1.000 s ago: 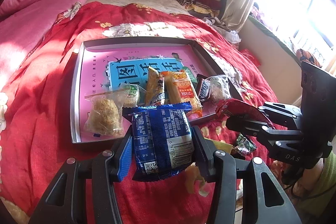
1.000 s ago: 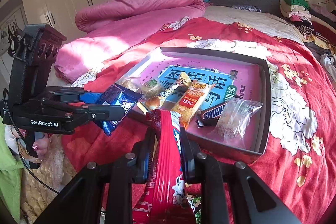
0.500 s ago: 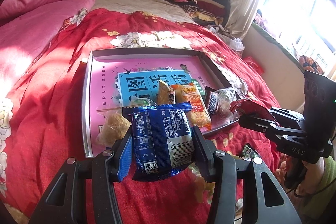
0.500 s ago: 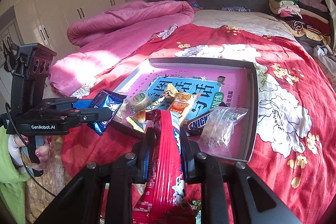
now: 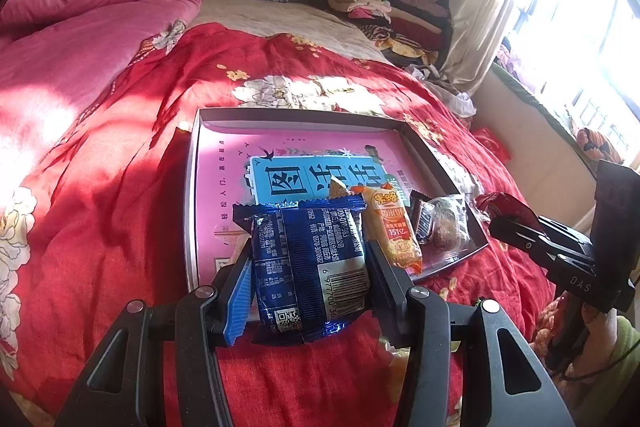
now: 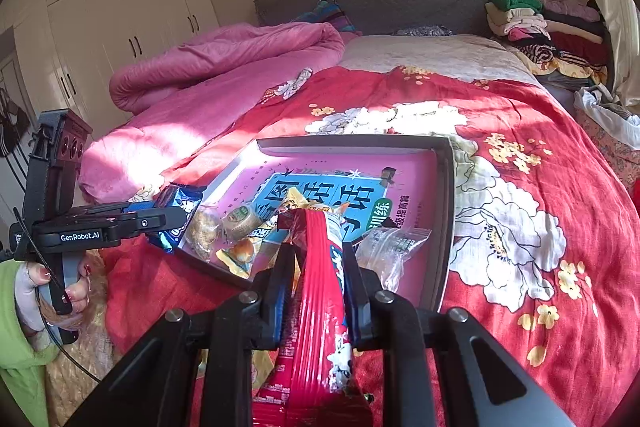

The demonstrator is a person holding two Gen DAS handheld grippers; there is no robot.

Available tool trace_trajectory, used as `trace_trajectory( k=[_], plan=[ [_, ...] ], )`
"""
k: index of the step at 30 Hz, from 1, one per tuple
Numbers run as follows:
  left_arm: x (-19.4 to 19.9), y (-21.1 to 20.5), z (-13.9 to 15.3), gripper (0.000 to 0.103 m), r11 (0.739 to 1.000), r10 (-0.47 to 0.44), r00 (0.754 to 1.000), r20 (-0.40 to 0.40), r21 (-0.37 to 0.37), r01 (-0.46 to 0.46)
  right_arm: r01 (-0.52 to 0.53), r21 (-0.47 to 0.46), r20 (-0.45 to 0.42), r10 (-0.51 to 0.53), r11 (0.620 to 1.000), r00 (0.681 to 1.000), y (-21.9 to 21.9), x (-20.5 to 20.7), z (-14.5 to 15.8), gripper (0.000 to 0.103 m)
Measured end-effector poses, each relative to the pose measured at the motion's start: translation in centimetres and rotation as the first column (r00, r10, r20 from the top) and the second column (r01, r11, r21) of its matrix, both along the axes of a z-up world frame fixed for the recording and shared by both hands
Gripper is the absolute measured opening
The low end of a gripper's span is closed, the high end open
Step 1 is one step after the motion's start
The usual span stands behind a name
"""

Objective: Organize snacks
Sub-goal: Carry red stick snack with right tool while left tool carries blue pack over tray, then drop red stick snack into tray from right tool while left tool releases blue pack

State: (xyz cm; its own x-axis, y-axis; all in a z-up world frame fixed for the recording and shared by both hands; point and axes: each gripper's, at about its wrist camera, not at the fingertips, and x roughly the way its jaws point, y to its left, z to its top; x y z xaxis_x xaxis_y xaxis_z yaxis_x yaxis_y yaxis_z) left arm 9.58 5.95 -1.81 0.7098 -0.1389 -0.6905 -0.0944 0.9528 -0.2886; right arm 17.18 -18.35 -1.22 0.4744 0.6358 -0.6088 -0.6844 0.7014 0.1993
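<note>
Both pairs of jaws are loaded. On the left, the left gripper stands about half open, its blue pads pressing the two sides of a dark blue snack packet, which sits upright between them with its barcode facing the camera. On the right, the right gripper is drawn nearly together on a long red snack bar wrapper, held lengthwise so its crimped end pokes out in front of the fingers.

Compared with a second ago, both grippers have pulled back and slightly up from the tray: in the left wrist view the tray looks smaller and lies further off, and the clear bag of crumbly snack by its near left corner is now hidden behind the blue packet. The grips have not altered. My reading is that both items are being carried above the tray's near edge, neither yet set down.

Inside the tray, along its near edge, from left to right in the left wrist view, lie an orange snack pack, a dark chocolate bar and a clear bag with a brown ball. The far half of the tray is bare pink print, so there is room to place both items, I judge
</note>
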Motion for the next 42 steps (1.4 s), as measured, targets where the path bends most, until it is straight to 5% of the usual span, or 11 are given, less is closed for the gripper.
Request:
trace_trajectory(
  k=[25, 42],
  plan=[
    [2.2, -1.8, -1.2, 0.053, 0.997, -0.066, 0.998, 0.012, 0.038, 0.065, -0.008, 0.0, 0.046, 0.008, 1.0, 0.999, 2.8, 2.4, 0.7, 0.023],
    [3.8, -3.1, -2.7, 0.053, 0.991, -0.097, 0.995, -0.025, 0.088, 0.099, 0.02, -0.109, 0.028, -0.017, 0.994, 0.999, 5.2, 4.9, -2.0, 0.023]
  ],
)
